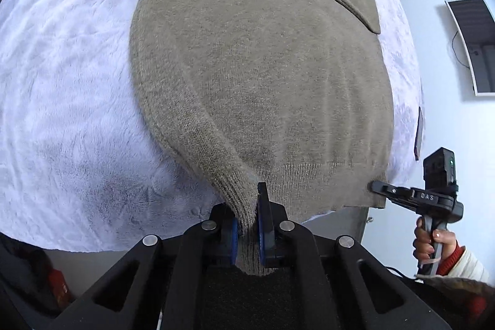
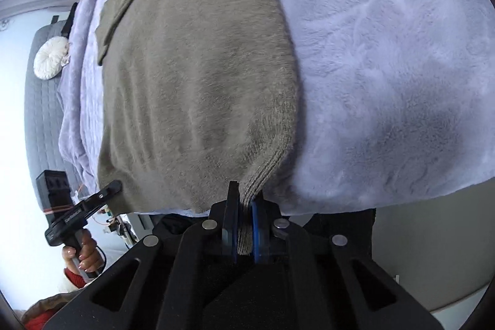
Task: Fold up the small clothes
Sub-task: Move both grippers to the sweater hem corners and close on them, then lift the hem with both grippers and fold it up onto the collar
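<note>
Left wrist view shows a grey-brown sweater spread flat on a pale fluffy blanket covering the bed. One sleeve is folded across its far end. The left gripper is clenched on the sweater's near ribbed corner, knit pinched between its blue pads. From the right wrist view, the right gripper grips the other hem corner, a hand holding the far gripper's handle.

Two wrist fisheyes look steeply down along their grippers, close over a grey-brown sweater on a lilac blanket — its hem shared, each view catching the other gripper at its edge.
</note>
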`<state>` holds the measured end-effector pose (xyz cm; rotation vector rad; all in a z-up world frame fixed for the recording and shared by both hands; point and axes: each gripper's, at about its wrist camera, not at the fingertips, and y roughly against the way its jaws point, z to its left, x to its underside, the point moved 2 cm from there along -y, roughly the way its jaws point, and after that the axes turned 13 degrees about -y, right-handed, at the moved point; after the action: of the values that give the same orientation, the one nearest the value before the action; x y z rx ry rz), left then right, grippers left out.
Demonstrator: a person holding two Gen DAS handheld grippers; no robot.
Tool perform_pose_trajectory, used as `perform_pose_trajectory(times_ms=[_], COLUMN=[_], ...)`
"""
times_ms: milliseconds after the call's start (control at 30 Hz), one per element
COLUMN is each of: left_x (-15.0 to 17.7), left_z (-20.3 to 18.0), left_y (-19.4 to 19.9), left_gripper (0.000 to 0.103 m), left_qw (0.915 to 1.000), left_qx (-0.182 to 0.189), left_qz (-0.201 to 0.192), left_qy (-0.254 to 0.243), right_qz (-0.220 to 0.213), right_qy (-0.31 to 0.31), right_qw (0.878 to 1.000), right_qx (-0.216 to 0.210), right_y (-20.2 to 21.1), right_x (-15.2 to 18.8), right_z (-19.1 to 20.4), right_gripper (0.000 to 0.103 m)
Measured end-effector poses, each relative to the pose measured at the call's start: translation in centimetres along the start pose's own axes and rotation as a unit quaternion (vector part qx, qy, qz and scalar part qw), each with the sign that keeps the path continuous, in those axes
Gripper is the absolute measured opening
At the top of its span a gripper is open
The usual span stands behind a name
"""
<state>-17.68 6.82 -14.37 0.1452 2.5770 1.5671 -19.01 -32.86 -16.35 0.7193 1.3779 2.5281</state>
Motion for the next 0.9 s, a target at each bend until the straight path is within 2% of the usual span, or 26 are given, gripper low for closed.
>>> perform_pose_trajectory(times_ms=[167, 233, 300, 400, 533, 767, 900], left_x=[-0.7, -1.0, -1.5, -3.0, -5.7, -11.2, -14.2], left_z=[-0.7, -0.9, -1.0, -1.5, -2.3, -1.5, -0.5], left_y=[-1.1, -0.9, -0.8, 1.0, 3.7, 7.4, 9.3], left_gripper=[0.01, 0.01, 0.01, 0.01, 0.01, 0.01, 0.01], left_qw=[0.9997, 0.9996, 0.9996, 0.9989, 0.9963, 0.9903, 0.9872], left_qx=[-0.001, 0.007, 0.021, 0.046, 0.069, 0.093, 0.094], left_qz=[0.022, 0.022, 0.017, -0.006, -0.037, -0.059, -0.071], left_qy=[-0.012, -0.014, -0.01, -0.01, -0.035, -0.085, -0.107], right_qz=[0.015, 0.012, 0.011, 0.006, -0.021, -0.094, -0.124], right_qy=[-0.03, -0.017, -0.01, -0.021, -0.035, -0.051, -0.054], right_qw=[0.999, 1.0, 0.999, 0.995, 0.985, 0.966, 0.952], right_qx=[-0.004, -0.004, -0.03, -0.093, -0.166, -0.237, -0.274], right_y=[-0.8, -0.5, -0.2, 1.3, 4.0, 7.4, 9.0], right_x=[-0.2, 0.1, 0.0, 0.3, -0.4, -2.6, -3.5], right_z=[-0.7, -0.3, 0.6, 2.0, 5.2, 10.4, 12.7], right_gripper=[0.013, 0.008, 0.007, 0.007, 0.007, 0.007, 0.007])
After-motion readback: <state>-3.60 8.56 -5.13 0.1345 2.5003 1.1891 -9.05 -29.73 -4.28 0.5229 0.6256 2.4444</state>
